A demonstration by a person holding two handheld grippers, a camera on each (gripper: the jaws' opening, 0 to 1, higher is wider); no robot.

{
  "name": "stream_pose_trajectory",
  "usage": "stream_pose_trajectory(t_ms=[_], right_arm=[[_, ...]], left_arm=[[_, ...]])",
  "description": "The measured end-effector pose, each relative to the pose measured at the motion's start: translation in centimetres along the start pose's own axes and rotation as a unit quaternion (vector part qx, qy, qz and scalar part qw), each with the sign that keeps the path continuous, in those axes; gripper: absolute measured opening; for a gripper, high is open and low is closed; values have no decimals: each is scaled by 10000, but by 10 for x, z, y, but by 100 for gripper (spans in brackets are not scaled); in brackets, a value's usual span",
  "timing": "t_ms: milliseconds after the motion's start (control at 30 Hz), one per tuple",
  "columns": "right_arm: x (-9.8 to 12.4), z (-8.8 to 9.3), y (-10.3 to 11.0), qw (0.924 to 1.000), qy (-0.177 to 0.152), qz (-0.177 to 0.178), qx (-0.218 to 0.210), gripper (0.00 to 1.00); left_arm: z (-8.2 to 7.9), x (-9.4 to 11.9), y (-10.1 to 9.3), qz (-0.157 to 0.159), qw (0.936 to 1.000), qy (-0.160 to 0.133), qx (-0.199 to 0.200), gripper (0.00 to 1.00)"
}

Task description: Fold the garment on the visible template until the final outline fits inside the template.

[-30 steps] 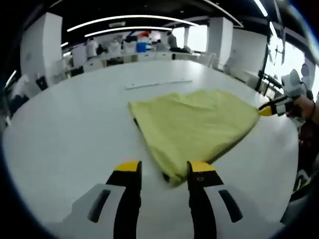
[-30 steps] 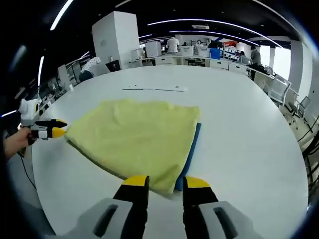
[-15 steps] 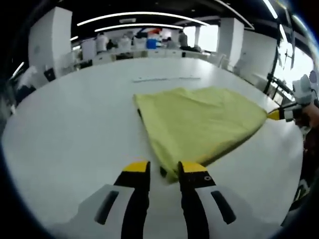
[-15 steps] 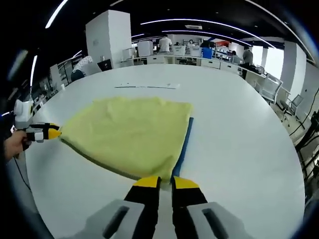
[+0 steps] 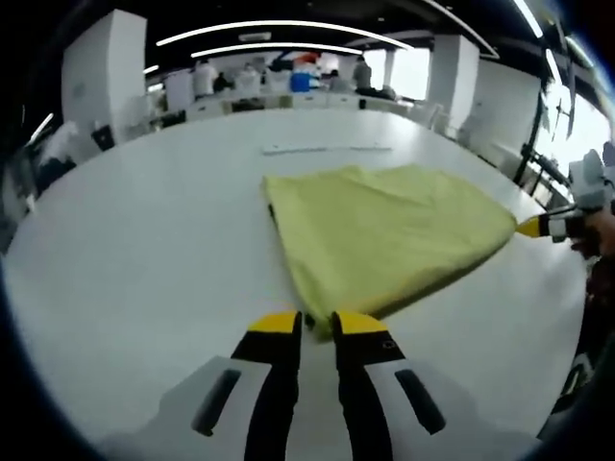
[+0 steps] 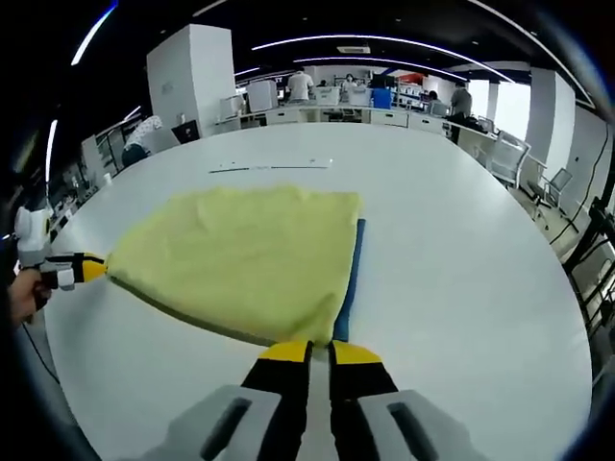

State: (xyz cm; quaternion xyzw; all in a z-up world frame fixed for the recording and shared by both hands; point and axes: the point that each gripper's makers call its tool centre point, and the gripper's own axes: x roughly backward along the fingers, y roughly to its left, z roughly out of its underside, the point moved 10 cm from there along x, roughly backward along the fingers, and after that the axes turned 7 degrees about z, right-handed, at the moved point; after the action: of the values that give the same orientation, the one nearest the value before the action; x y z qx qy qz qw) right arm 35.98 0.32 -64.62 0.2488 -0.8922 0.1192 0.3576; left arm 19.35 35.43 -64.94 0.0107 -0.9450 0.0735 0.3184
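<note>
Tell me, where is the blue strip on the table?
In the right gripper view the blue strip lies flat on the white table, peeking out along the right edge of the yellow garment.

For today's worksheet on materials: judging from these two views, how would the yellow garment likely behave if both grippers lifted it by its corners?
The yellow garment lies flat with soft wrinkles, so it would probably sag floppily between the left gripper and right gripper. It looks thin, so likely light. Both grippers appear shut on opposite corners; the cloth should hold without sliding.
</note>
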Motion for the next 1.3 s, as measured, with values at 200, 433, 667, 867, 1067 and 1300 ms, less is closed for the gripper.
stream_pose_trajectory(t_ms=[200,433,667,867,1067,1300], right_arm=[[-2,2,0,10000,33,93,-10,2],[-3,2,-1,9999,39,113,89,0],[2,-1,-4,9996,-25,106,257,0],[2,-1,-7,9996,-26,51,281,0],[0,1,-7,9996,5,58,293,0],[0,-2,-12,9977,14,-25,670,0]], left_arm=[[3,1,-1,14,9999,71,100,3],[4,3,1,53,9999,89,102,0],[2,7,8,151,9993,182,-293,0],[0,6,11,228,9985,231,-448,0],[1,5,13,245,9986,242,-405,0],[-1,4,15,332,9971,259,-634,0]])
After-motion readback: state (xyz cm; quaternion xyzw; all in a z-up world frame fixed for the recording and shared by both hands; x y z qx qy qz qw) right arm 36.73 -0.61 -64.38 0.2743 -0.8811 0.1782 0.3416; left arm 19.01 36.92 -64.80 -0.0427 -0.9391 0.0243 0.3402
